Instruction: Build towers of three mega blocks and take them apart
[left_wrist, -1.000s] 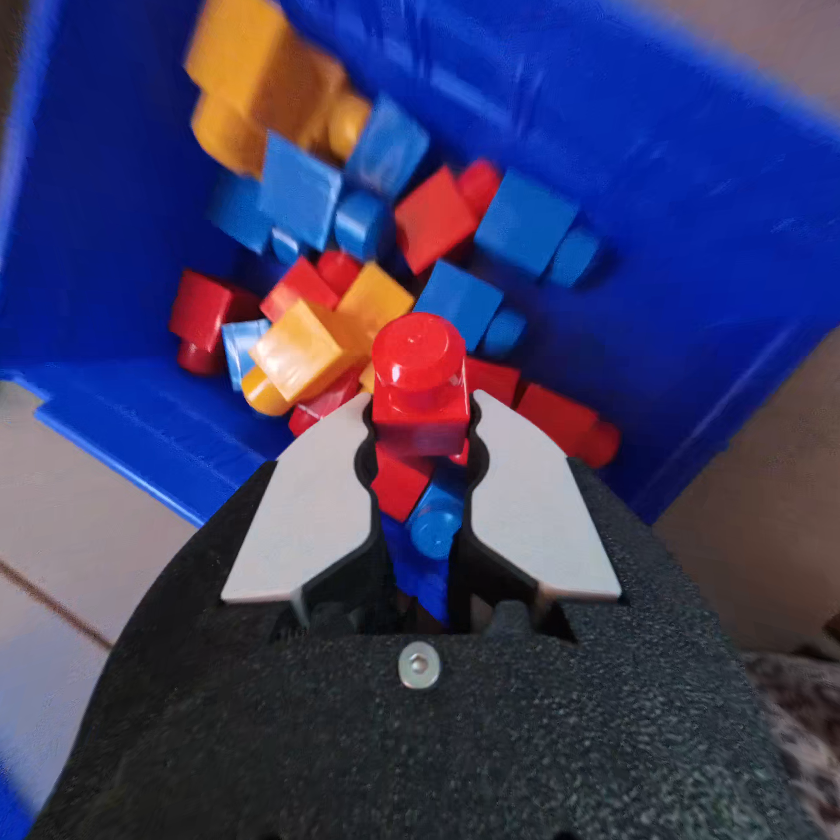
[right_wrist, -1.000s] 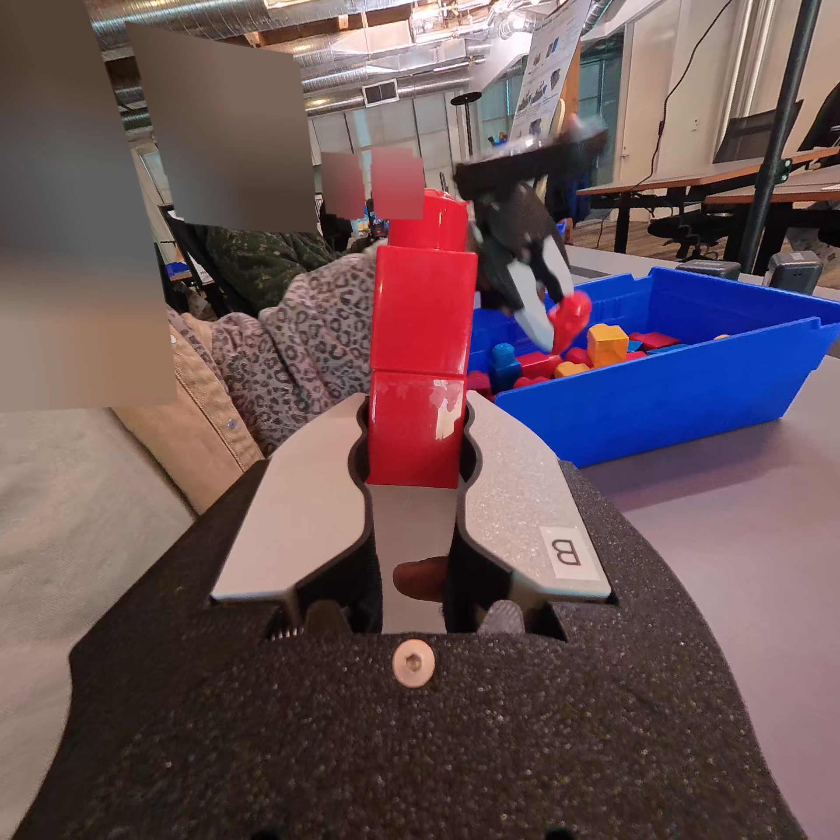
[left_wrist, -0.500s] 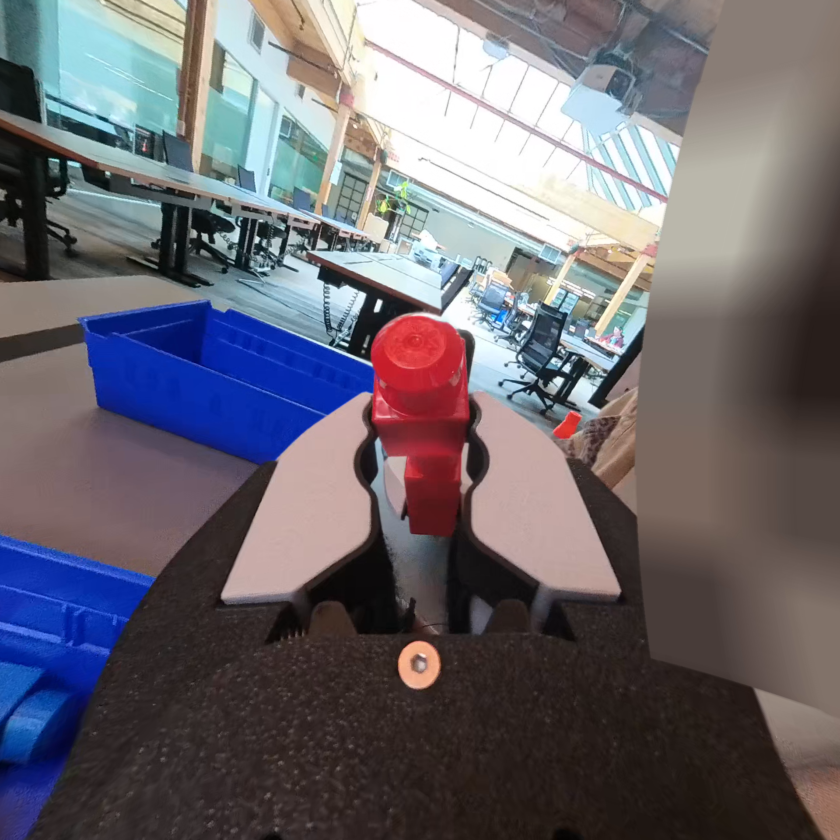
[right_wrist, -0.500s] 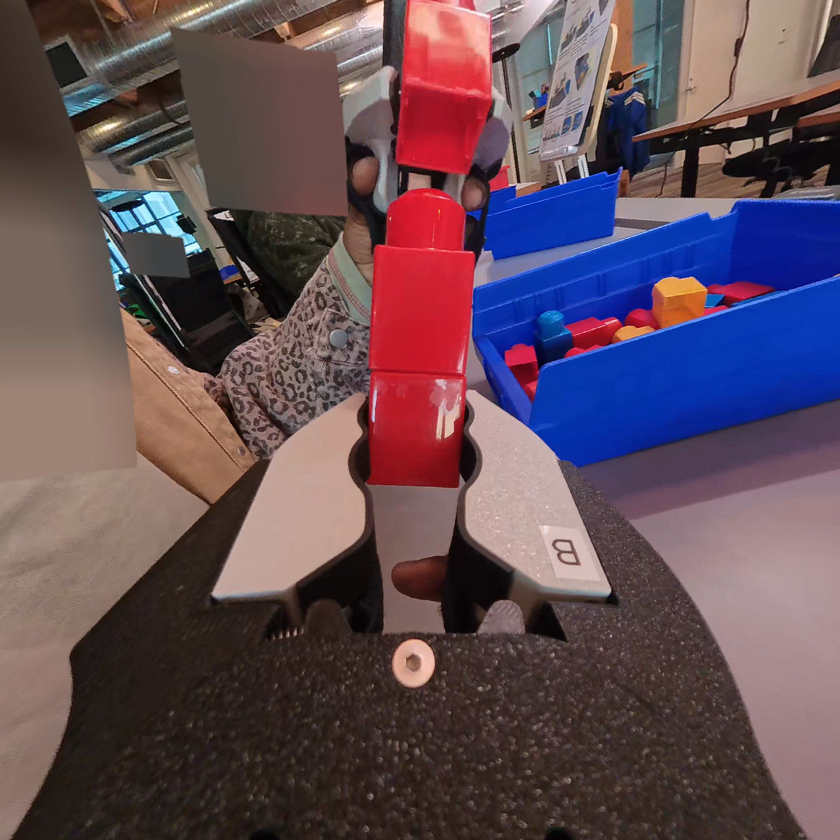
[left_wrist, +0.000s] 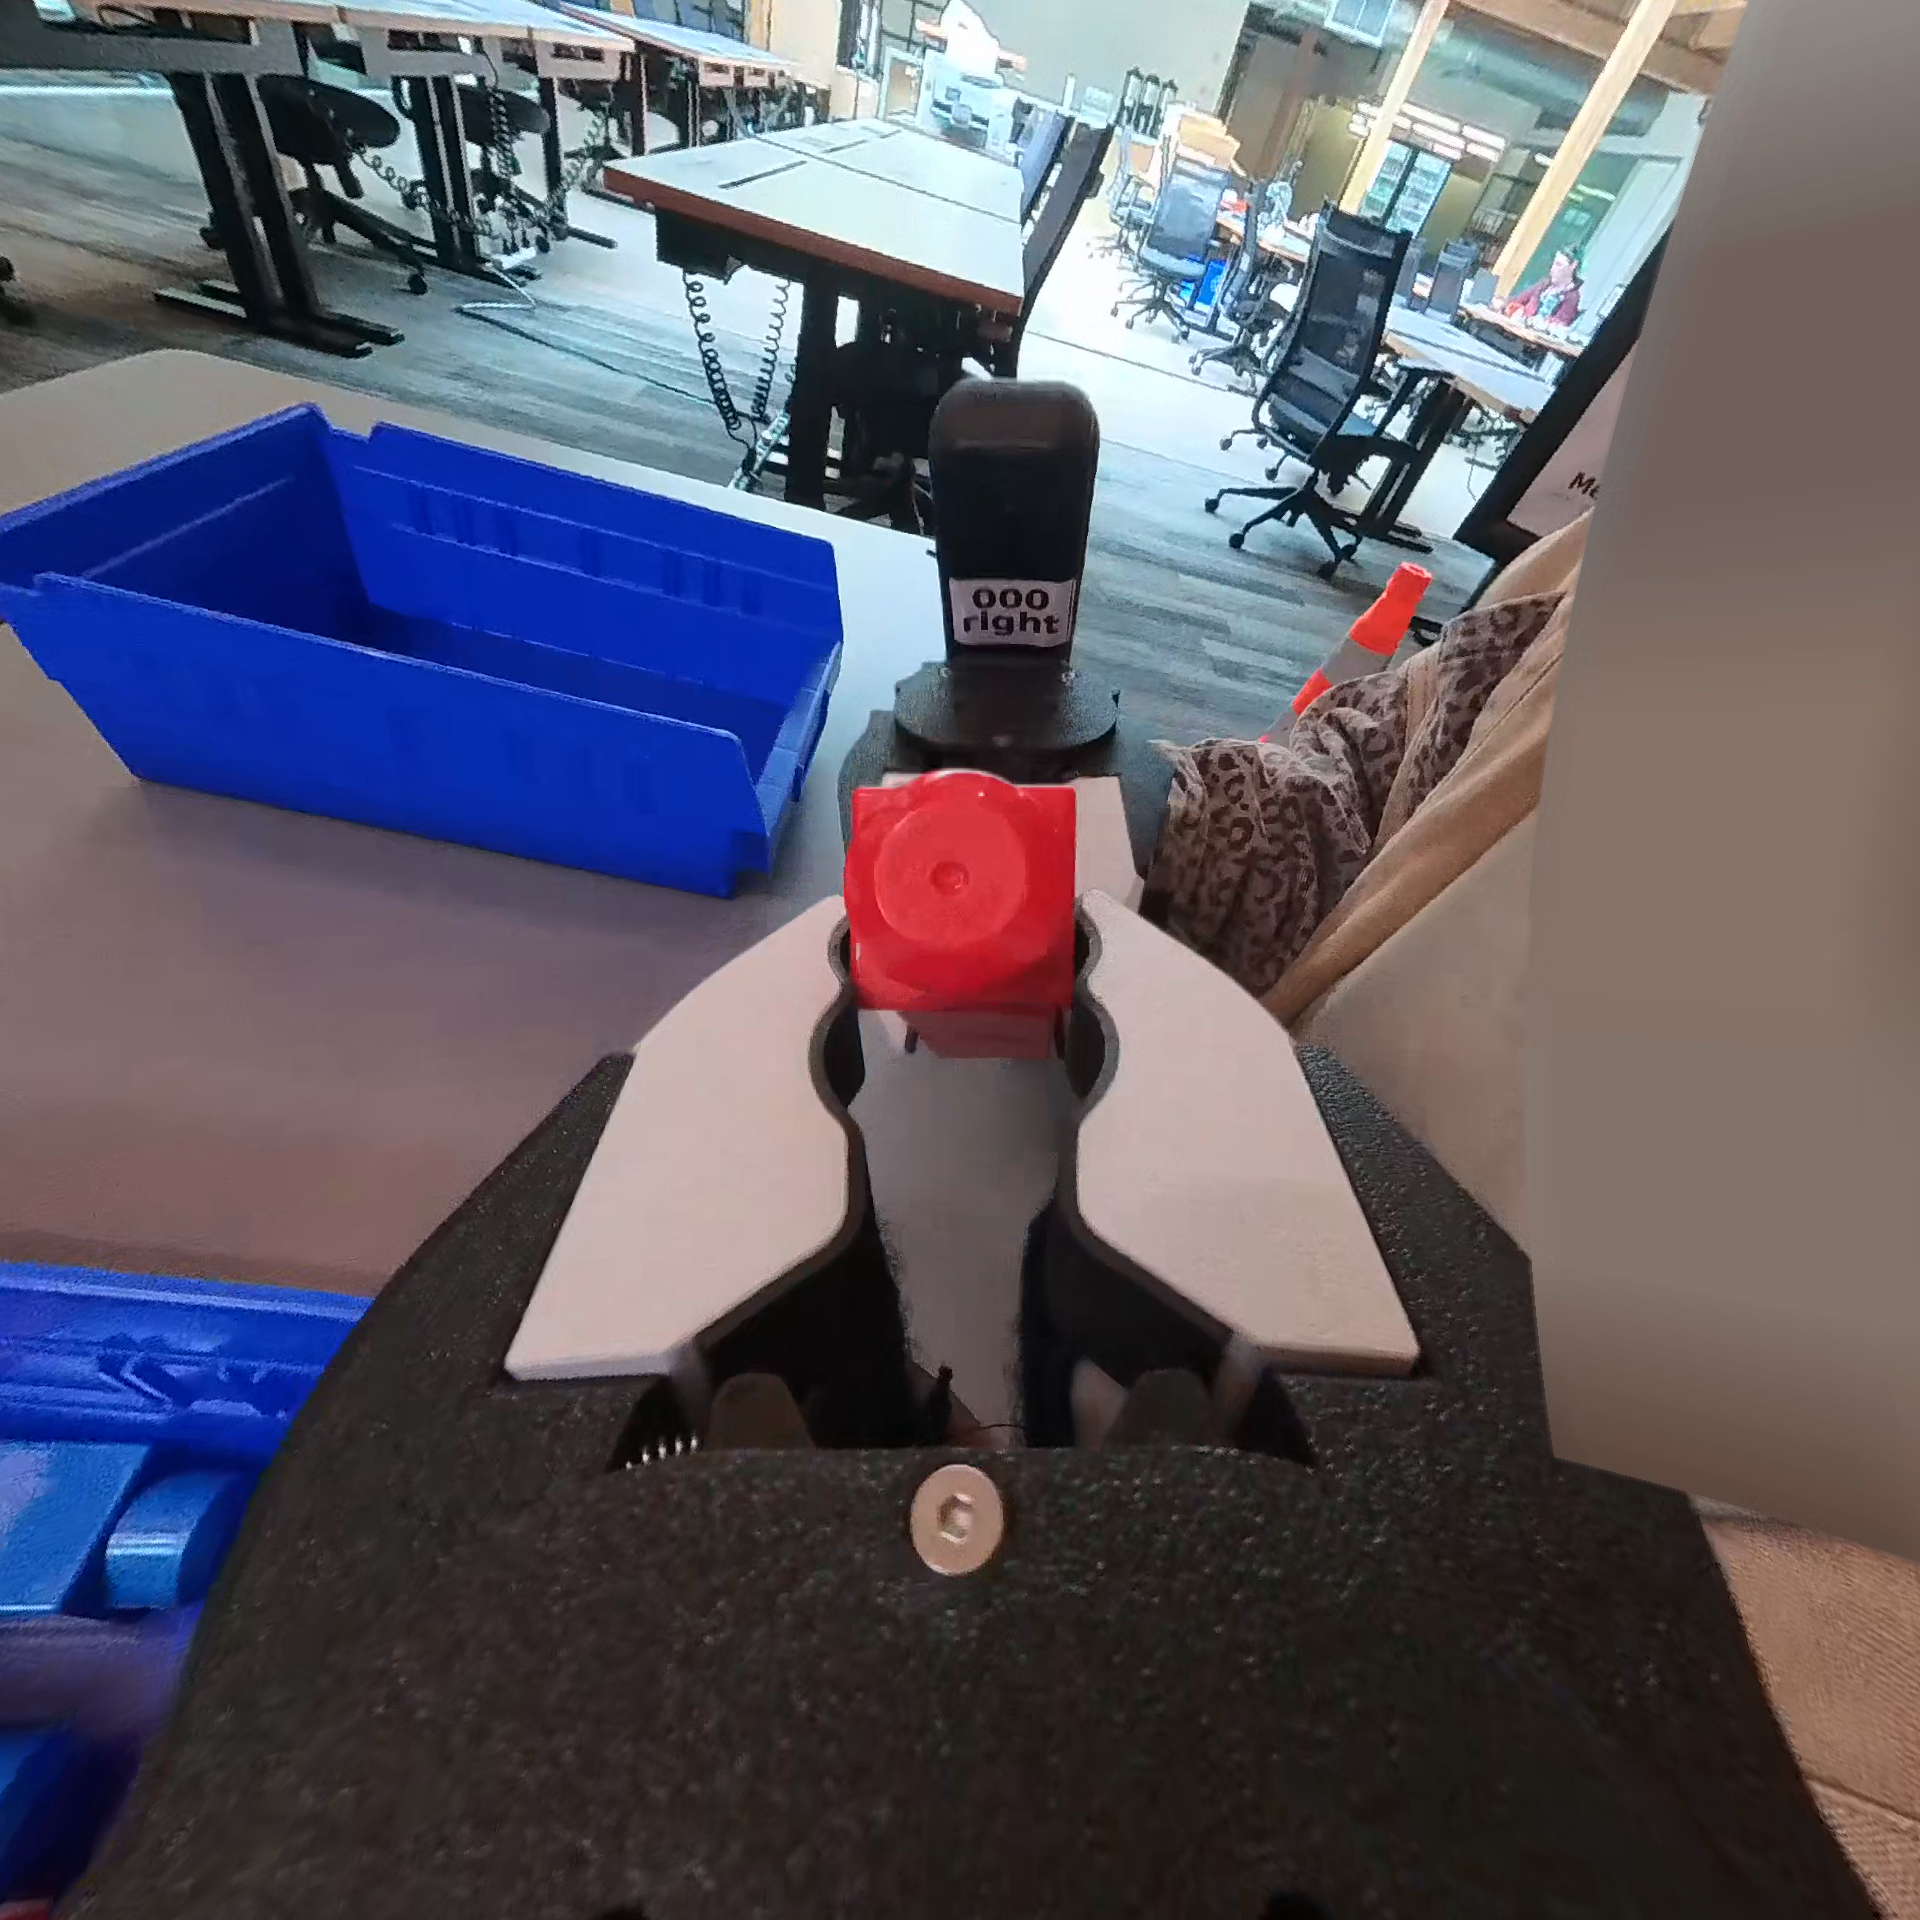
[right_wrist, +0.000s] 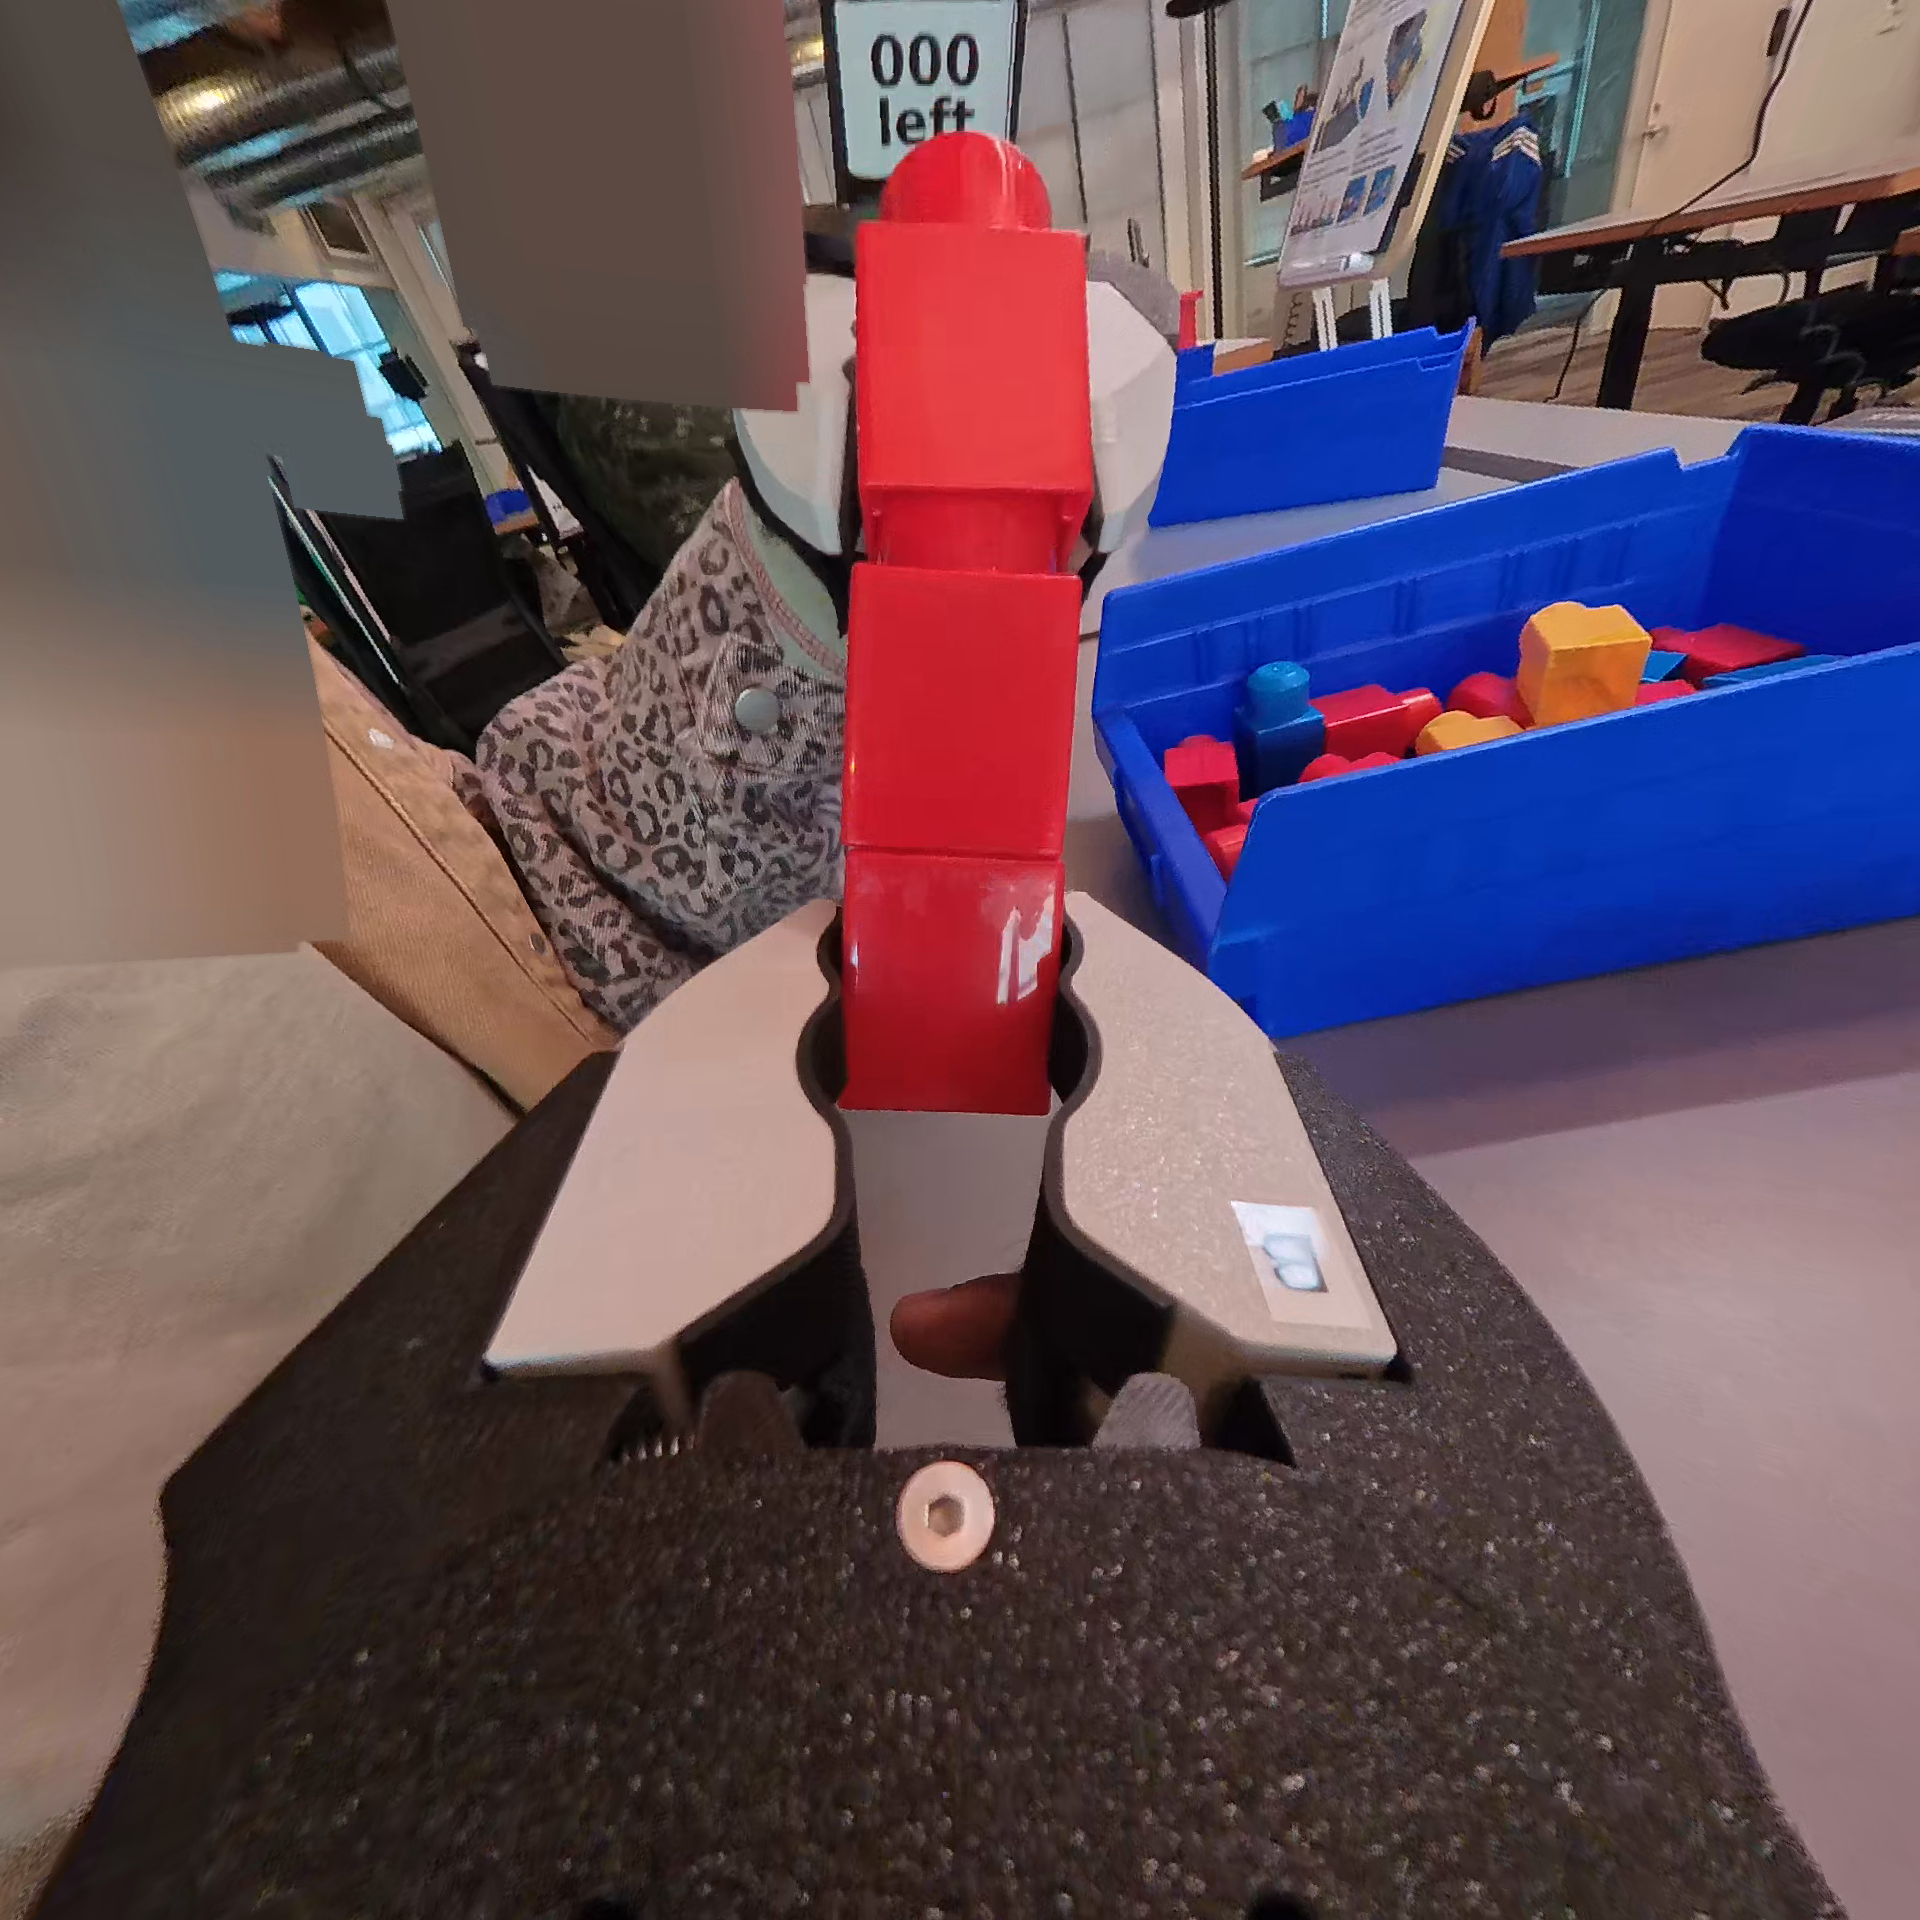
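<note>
My left gripper (left_wrist: 961, 935) is shut on a red mega block (left_wrist: 956, 894), whose stud faces the camera. In the right wrist view this top red block (right_wrist: 971, 364) sits on the stud of the middle red block (right_wrist: 961, 707), with part of that stud still showing between them. The left gripper's pale fingers (right_wrist: 1127, 416) flank the top block. My right gripper (right_wrist: 951, 935) is shut on the bottom red block (right_wrist: 945, 987) and holds the column upright above the grey table (right_wrist: 1662, 1247). In the left wrist view the right gripper (left_wrist: 1008, 540) shows behind the block.
A blue bin (right_wrist: 1558, 883) with several red, blue and yellow blocks stands right of the column; its edge (left_wrist: 125, 1371) shows in the left wrist view. An empty blue bin (left_wrist: 416, 665) stands farther back (right_wrist: 1309, 447). A person's patterned sleeve (right_wrist: 644, 769) is on the left.
My left gripper lifted the red block out of the filled bin, carried it over the right gripper's two-block stack and lowered it onto the top stud. The right gripper kept its hold.
</note>
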